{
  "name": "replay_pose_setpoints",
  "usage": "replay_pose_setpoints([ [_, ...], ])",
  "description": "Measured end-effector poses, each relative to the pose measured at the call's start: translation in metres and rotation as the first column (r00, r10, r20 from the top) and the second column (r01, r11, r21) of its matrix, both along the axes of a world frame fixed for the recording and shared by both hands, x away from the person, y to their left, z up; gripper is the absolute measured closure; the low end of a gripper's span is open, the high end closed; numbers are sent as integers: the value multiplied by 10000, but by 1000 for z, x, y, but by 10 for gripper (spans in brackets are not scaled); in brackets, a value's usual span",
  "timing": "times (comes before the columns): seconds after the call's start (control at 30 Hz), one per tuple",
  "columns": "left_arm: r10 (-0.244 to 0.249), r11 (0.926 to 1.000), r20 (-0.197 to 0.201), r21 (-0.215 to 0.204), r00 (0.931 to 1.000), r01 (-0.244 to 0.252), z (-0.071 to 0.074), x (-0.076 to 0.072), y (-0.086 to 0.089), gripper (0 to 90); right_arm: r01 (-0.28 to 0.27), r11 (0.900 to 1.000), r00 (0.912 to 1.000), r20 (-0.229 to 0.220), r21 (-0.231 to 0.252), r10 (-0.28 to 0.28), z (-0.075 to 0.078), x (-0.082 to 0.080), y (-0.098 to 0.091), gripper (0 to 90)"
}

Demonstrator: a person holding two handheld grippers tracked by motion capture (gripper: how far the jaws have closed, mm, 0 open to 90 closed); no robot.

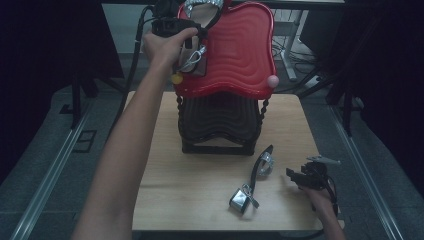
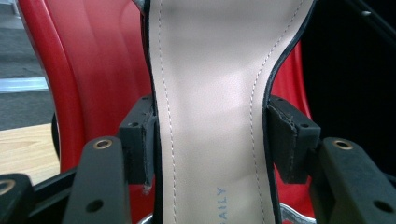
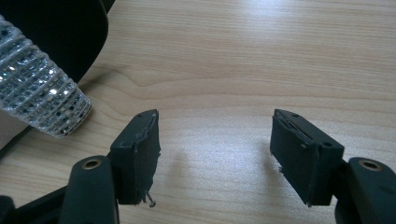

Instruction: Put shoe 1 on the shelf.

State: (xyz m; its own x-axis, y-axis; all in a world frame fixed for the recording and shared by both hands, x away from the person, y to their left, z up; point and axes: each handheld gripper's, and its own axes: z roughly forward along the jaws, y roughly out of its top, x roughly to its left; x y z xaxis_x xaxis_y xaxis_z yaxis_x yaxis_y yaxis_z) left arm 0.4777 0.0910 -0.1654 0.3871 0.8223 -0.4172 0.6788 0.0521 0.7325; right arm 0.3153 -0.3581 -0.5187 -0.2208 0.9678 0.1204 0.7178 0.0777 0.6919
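Seemingly roomy table [image 1: 200, 190], rack [image 1: 217, 125] back-centre.

My left arm [image 1: 127, 145] is stretched far forward and up, hand [image 1: 165, 45] wrapped over the left gripper [image 2: 210, 140]. Its jaws are clamped on both sides of what sits between them, pads [image 2: 140, 140] pressed flat against the edges. My right hand [image 1: 320, 197] is low near the table's right corner, holding the right gripper [image 3: 215, 154] level with jaws spread wide, nothing between them.
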Motion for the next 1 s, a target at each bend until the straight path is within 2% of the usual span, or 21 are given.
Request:
replay_pose_setpoints([
  [0.03, 214, 9995, 9, 244, 9998, -214, -2, 1, -3, 419, -5, 10000, 10000, 11, 7, 5, 0, 0, 0, 335],
  [0.07, 454, 9949, 50, 903, 9990, -457, -8, 3, -9, 418, -17, 10000, 10000, 26, 14, 17, 0, -1, 0, 335],
  [0.1, 454, 9949, 50, 903, 9990, -457, -8, 3, -9, 417, -17, 10000, 10000, 26, 14, 17, 0, -1, 0, 335],
  [0.2, 461, 9877, -333, 1507, 9984, -405, -18, 8, -16, 414, -45, 10000, 10000, 39, -1, 45, 0, -1, 0, 335],
  [0.23, 541, 9893, -233, 1371, 9983, -504, -22, 7, -19, 409, -26, 10000, 10000, 25, 10, 26, 0, 0, 0, 335],
  [0.3, 653, 9903, -191, 1240, 9977, -624, -21, 6, -20, 412, -24, 10000, 10000, 11, 1, 24, 0, 0, 0, 335],
  [0.37, 692, 9889, -227, 1331, 9973, -656, -20, 6, -21, 344, -22, 10000, 10000, 8, -1, 22, 0, 0, 0, 335],
  [0.4, 716, 9887, -111, 1331, 9974, -695, -18, 5, -20, 321, -40, 10000, 10000, -3, -35, 40, 0, 0, 0, 334],
  [0.53, 655, 9897, 50, 1269, 9978, -656, -14, 2, -14, 268, -69, 10000, 10000, 17, -62, 69, 0, 0, 2, 334],
  [0.6, 558, 9933, 319, 991, 9979, -587, -9, -2, -6, 252, -77, 9999, 10000, 19, -73, 77, 0, 0, 2, 335],
  [0.63, 558, 9933, 319, 991, 9979, -587, -9, -2, -6, 245, -77, 9999, 10000, 19, -73, 77, 0, 0, 2, 335],
  [0.67, 335, 9970, 374, 682, 9987, -360, -7, -4, -1, 241, -71, 10000, 10000, 25, -61, 72, 0, 0, 2, 334],
  [0.7, 335, 9970, 374, 682, 9987, -360, -7, -4, -1, 242, -71, 10000, 10000, 25, -61, 72, 0, 0, 2, 334],
  [0.8, -68, 9992, 505, 400, 9987, 48, -6, -8, 7, 248, -24, 10000, 10000, 16, -29, 24, 0, 0, 1, 334],
  [0.93, -594, 9982, 831, -7, 9948, 596, -5, -20, 23, 259, -3, 10000, 10000, 13, -67, 3, 0, 0, 0, 334],
  [1.0, -657, 9977, 871, -111, 9940, 669, -5, -23, 26, 260, 7, 10000, 10000, 12, -78, -7, 0, 0, 0, 335],
])
